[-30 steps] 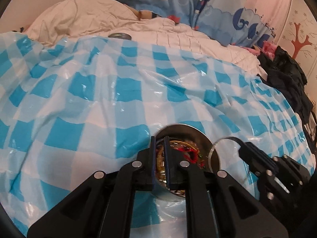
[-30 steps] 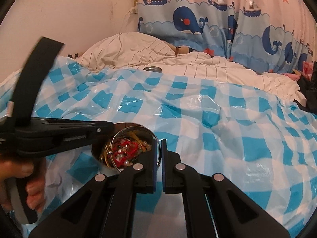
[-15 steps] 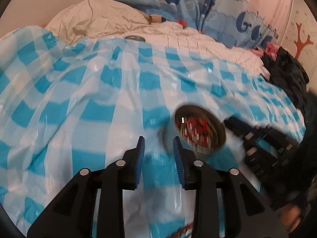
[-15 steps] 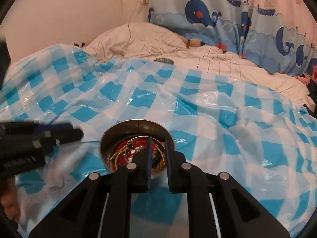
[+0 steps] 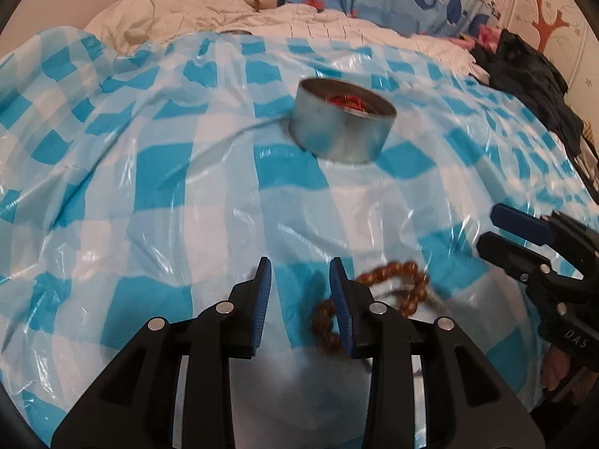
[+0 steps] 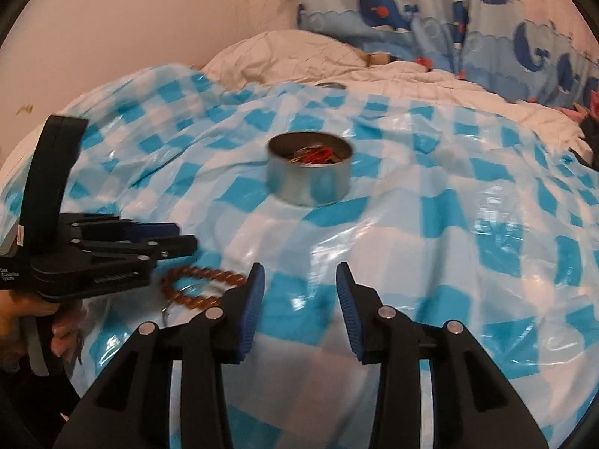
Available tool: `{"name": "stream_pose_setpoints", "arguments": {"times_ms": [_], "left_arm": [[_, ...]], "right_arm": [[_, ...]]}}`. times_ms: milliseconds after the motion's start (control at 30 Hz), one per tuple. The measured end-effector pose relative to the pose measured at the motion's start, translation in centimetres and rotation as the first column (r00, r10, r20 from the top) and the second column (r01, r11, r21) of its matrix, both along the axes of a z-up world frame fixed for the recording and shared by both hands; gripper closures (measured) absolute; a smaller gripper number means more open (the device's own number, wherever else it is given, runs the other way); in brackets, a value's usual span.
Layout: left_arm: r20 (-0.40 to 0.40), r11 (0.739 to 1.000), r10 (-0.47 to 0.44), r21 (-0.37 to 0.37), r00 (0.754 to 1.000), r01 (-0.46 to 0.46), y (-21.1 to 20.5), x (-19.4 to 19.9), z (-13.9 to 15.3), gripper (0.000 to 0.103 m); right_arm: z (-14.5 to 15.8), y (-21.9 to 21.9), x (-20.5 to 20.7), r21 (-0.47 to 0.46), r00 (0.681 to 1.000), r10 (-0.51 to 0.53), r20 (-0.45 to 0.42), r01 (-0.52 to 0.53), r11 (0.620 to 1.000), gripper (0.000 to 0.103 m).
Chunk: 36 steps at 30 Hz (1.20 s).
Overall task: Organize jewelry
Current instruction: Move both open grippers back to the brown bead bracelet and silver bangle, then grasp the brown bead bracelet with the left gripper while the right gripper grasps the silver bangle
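A round metal tin [image 5: 342,127] [image 6: 309,179] holding red and gold jewelry stands on the blue-checked plastic sheet [image 5: 149,187]. A brown bead bracelet [image 5: 404,292] [image 6: 198,288] lies on the sheet nearer to me, with a thin silver ring inside its loop. My left gripper [image 5: 299,292] [image 6: 183,235] is open just left of the bracelet; its right finger hides part of the beads. The right gripper [image 6: 299,288] [image 5: 490,230] hovers to the right of the bracelet, its jaws opening with nothing between them. Both grippers are well short of the tin.
The sheet covers a bed with a white pillow [image 6: 284,52] and a whale-print cloth [image 6: 449,18] at the back. A small metal lid [image 6: 329,85] lies at the sheet's far edge. Dark clothes [image 5: 531,75] are piled at the right. A hand [image 6: 56,329] holds the left gripper.
Both grippers have drawn back from the tin and gone from shut to open. The tin now sits farther off, and the bead bracelet has come into view near the fingers.
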State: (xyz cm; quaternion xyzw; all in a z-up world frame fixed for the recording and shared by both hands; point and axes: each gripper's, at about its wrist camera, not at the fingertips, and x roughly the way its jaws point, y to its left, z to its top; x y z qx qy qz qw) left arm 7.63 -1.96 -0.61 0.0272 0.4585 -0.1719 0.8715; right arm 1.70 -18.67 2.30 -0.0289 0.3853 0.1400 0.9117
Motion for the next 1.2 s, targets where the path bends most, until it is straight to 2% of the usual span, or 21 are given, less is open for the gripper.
{"name": "stream_pose_setpoints", "arguments": {"times_ms": [133, 300, 400, 500, 567, 600, 667, 733, 800, 933, 1033, 1067, 1100, 1167, 1200], "left_arm": [[0.012, 0.999, -0.035, 0.019, 0.999, 0.034, -0.2, -0.5, -0.2, 0.072], [0.038, 0.997, -0.077, 0.004, 0.996, 0.077, -0.2, -1.3, 0.3, 0.071], [0.046, 0.994, -0.107, 0.034, 0.993, 0.106, -0.6, -2.0, 0.1, 0.069], [0.042, 0.992, -0.116, 0.063, 0.992, 0.113, -1.0, -2.1, -0.3, 0.069], [0.048, 0.988, -0.128, 0.091, 0.991, 0.123, -1.4, -2.1, -0.3, 0.069], [0.059, 0.986, -0.124, 0.115, 0.990, 0.117, -1.5, -2.1, -0.3, 0.068], [0.090, 0.984, -0.099, 0.157, 0.991, 0.084, -1.2, -2.1, -0.1, 0.067], [0.100, 0.986, -0.062, 0.159, 0.993, 0.046, -0.6, -1.8, 0.2, 0.067], [0.090, 0.989, -0.073, 0.133, 0.993, 0.061, -0.6, -1.8, 0.1, 0.067], [0.079, 0.981, -0.132, 0.154, 0.988, 0.119, -2.1, -2.3, -0.4, 0.067], [0.073, 0.981, -0.141, 0.148, 0.987, 0.129, -2.3, -2.3, -0.6, 0.068], [0.070, 0.981, -0.142, 0.141, 0.987, 0.131, -2.3, -2.3, -0.6, 0.072], [0.066, 0.982, -0.145, 0.130, 0.987, 0.136, -2.3, -2.3, -0.6, 0.085], [0.057, 0.982, -0.154, 0.117, 0.986, 0.147, -2.4, -2.3, -0.6, 0.092], [0.063, 0.982, -0.154, 0.121, 0.986, 0.146, -2.4, -2.3, -0.5, 0.092]], "right_arm": [[-1.1, 0.8, 0.0, -0.020, 0.999, 0.025, -0.032, -0.025, 0.999, 0.063], [-1.7, 1.7, -0.3, -0.032, 0.993, 0.084, -0.081, -0.087, 0.996, 0.063], [-2.7, 3.0, -0.4, -0.083, 0.985, 0.128, -0.113, -0.137, 0.987, 0.063], [-3.2, 3.8, -0.7, -0.139, 0.985, 0.135, -0.111, -0.150, 0.979, 0.063], [-3.3, 3.4, -0.4, -0.164, 0.989, 0.105, -0.103, -0.121, 0.979, 0.061], [-3.3, 3.1, -0.2, -0.205, 0.993, 0.070, -0.091, -0.087, 0.975, 0.058], [-3.2, 2.3, 0.1, -0.228, 0.997, 0.025, -0.077, -0.042, 0.973, 0.049], [-2.8, 1.3, 0.3, -0.257, 0.998, -0.035, -0.043, 0.023, 0.966, 0.049], [-2.5, 0.9, 0.4, -0.215, 0.999, -0.027, -0.045, 0.016, 0.977, 0.049], [-2.9, 1.5, 0.5, -0.152, 0.995, 0.029, -0.095, -0.043, 0.987, 0.049], [-3.2, 1.6, 0.6, -0.149, 0.994, 0.039, -0.106, -0.054, 0.987, 0.058], [-3.2, 1.7, 0.5, -0.147, 0.993, 0.041, -0.106, -0.056, 0.987, 0.066], [-3.2, 1.7, 0.5, -0.146, 0.993, 0.045, -0.109, -0.060, 0.987, 0.077], [-3.3, 1.8, 0.5, -0.153, 0.993, 0.047, -0.109, -0.063, 0.986, 0.089], [-3.4, 1.7, 0.5, -0.161, 0.994, 0.037, -0.104, -0.053, 0.986, 0.092]]}}
